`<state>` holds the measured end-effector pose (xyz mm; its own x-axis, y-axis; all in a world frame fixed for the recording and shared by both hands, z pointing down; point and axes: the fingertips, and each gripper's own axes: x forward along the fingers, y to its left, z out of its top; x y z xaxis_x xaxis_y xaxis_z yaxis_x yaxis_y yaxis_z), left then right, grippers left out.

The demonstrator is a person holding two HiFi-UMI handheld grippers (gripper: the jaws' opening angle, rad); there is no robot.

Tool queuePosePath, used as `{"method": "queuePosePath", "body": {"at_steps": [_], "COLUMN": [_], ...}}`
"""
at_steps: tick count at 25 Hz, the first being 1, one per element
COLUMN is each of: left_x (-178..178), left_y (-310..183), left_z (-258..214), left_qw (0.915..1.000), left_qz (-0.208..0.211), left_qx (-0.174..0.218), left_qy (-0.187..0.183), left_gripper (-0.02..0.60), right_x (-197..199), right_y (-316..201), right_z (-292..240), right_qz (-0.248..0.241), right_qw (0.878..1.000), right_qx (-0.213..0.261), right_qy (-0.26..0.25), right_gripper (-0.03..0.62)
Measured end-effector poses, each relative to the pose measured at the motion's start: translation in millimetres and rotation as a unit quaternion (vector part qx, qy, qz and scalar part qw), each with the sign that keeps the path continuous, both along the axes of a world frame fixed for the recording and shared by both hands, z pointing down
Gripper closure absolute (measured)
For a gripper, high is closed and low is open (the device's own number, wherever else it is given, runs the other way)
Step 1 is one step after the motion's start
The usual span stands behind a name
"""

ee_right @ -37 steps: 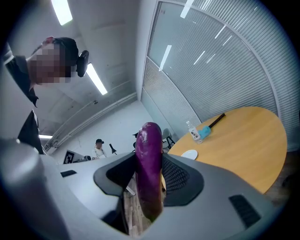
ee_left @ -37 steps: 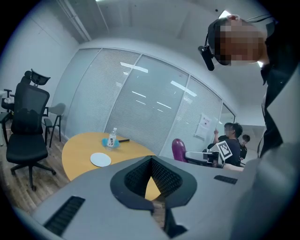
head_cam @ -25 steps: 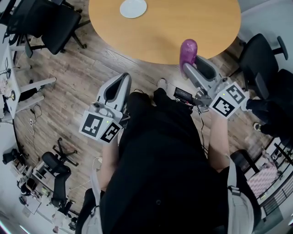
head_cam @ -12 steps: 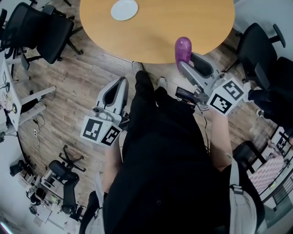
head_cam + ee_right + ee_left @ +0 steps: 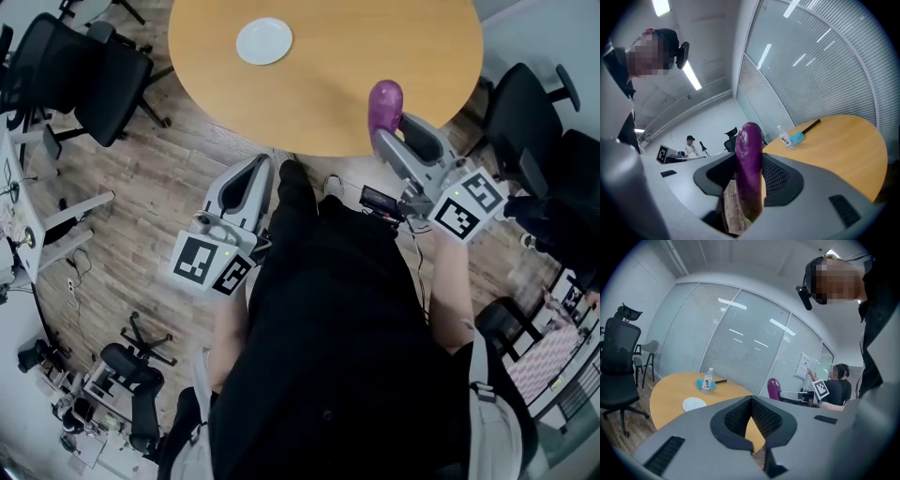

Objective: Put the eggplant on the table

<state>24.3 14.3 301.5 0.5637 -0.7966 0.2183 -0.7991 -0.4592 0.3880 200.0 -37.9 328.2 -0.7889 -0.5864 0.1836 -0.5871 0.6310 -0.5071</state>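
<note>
A purple eggplant (image 5: 385, 103) stands upright between the fingers of my right gripper (image 5: 387, 131), which is shut on its lower part. It hangs over the near edge of the round wooden table (image 5: 375, 37). In the right gripper view the eggplant (image 5: 749, 159) fills the gap between the black pads (image 5: 778, 180), with the table (image 5: 843, 145) beyond. My left gripper (image 5: 255, 167) is shut with nothing in it, held over the floor just short of the table edge. The left gripper view shows the eggplant (image 5: 774, 387) off to the right, over the table (image 5: 670, 390).
A white plate (image 5: 263, 41) lies on the far left of the table. A water bottle (image 5: 784, 138) and a blue brush (image 5: 799, 136) sit at the far side. Black office chairs (image 5: 94, 56) (image 5: 530, 112) flank the table. Another person (image 5: 836, 385) stands in the background.
The person has stepped closer to the table, one leg now forward. Both grippers moved a little toward the table, the eggplant still held upright in the right one.
</note>
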Motion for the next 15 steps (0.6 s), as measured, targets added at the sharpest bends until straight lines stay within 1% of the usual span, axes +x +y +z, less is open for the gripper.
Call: {"method": "queuePosePath", "body": {"at_steps": [5, 8, 15], "left_x": [-23, -39, -72], "left_y": [-33, -56, -101], "left_z": [0, 2, 2], "left_qw": [0.9999, 0.9998, 0.9995], "left_qz": [-0.002, 0.001, 0.020], "left_qx": [-0.001, -0.003, -0.002], "left_qy": [0.011, 0.018, 0.024], "left_gripper": [0.569, 0.569, 0.569], "right_x": [-27, -49, -99], "right_y": [-38, -61, -101], "right_z": [-3, -8, -5], "right_qz": [-0.004, -0.011, -0.018], "right_qw": [1.000, 1.000, 0.999], "right_qx": [0.002, 0.006, 0.010], "right_qy": [0.015, 0.023, 0.044], "right_gripper": [0.407, 0.407, 0.407]}}
